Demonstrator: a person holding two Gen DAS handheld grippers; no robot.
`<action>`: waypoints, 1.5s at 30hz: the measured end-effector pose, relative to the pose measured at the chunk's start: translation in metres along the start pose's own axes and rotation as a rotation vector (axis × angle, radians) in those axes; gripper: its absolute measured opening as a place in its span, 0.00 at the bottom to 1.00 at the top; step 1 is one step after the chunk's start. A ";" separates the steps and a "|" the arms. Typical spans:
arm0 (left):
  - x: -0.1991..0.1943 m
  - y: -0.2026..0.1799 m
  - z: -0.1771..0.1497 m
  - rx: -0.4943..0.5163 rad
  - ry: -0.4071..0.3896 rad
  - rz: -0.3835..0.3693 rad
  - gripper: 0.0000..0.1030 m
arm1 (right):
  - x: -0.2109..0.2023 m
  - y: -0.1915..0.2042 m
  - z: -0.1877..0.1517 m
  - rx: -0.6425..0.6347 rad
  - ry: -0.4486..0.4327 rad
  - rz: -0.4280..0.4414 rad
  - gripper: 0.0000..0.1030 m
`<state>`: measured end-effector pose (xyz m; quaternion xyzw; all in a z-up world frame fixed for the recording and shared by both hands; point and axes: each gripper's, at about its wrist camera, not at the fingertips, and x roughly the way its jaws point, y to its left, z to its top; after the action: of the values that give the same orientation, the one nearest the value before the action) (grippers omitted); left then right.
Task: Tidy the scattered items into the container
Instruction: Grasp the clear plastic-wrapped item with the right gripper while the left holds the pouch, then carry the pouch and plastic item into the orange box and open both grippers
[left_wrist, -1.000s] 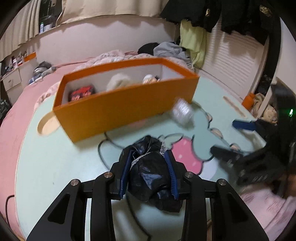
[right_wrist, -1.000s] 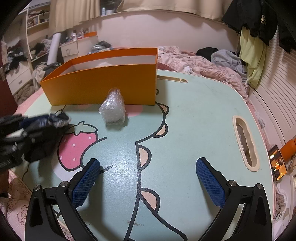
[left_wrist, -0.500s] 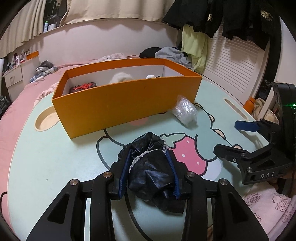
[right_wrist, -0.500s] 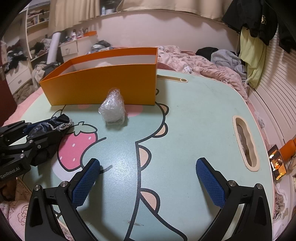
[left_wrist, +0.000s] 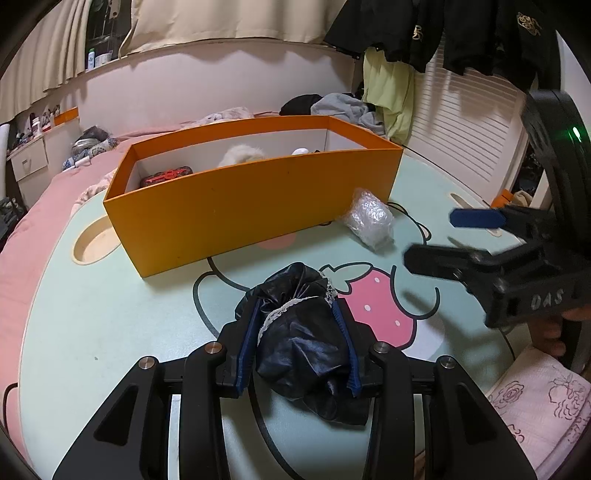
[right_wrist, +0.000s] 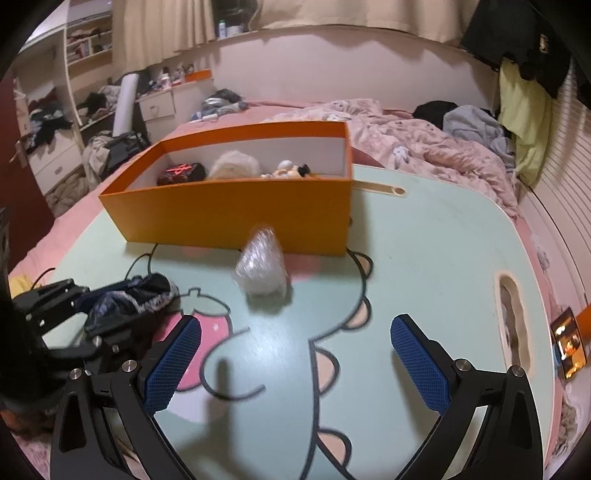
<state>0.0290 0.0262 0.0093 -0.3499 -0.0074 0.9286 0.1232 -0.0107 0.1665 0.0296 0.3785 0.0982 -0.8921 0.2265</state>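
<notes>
My left gripper (left_wrist: 295, 314) is shut on a crumpled black cloth with white lace trim (left_wrist: 299, 332) and holds it just above the table; it also shows in the right wrist view (right_wrist: 125, 302). An orange box (left_wrist: 251, 206) stands ahead, holding a red-and-black item (left_wrist: 166, 175), a white fluffy item (left_wrist: 240, 155) and small toys (right_wrist: 291, 170). A clear bubble-wrap bundle (right_wrist: 262, 267) lies on the table in front of the box (right_wrist: 236, 218). My right gripper (right_wrist: 295, 336) is open and empty, raised, short of the bundle (left_wrist: 369, 221). It also shows in the left wrist view (left_wrist: 443, 240).
The pale green table (right_wrist: 424, 258) has a cartoon print, a round cup hole (left_wrist: 94, 242) at left and a handle slot (right_wrist: 513, 325) at right. A pink bed with clothes (right_wrist: 424, 140) lies behind. Drawers and clutter (right_wrist: 55, 147) stand at far left.
My right gripper has risen and moved forward toward the bundle, so the box interior now shows. My left gripper keeps hold of the black cloth and has shifted slightly.
</notes>
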 end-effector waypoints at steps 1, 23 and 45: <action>0.000 0.000 0.000 0.000 0.000 0.000 0.40 | 0.003 0.003 0.004 -0.009 0.004 0.007 0.95; -0.002 0.000 -0.001 0.005 -0.001 0.008 0.40 | -0.021 0.020 -0.025 -0.076 0.032 -0.004 0.26; -0.001 0.000 -0.001 0.009 0.001 0.012 0.40 | -0.013 0.021 -0.034 -0.072 0.028 -0.008 0.27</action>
<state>0.0308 0.0256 0.0092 -0.3497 -0.0013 0.9292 0.1193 0.0288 0.1643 0.0146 0.3820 0.1349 -0.8835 0.2351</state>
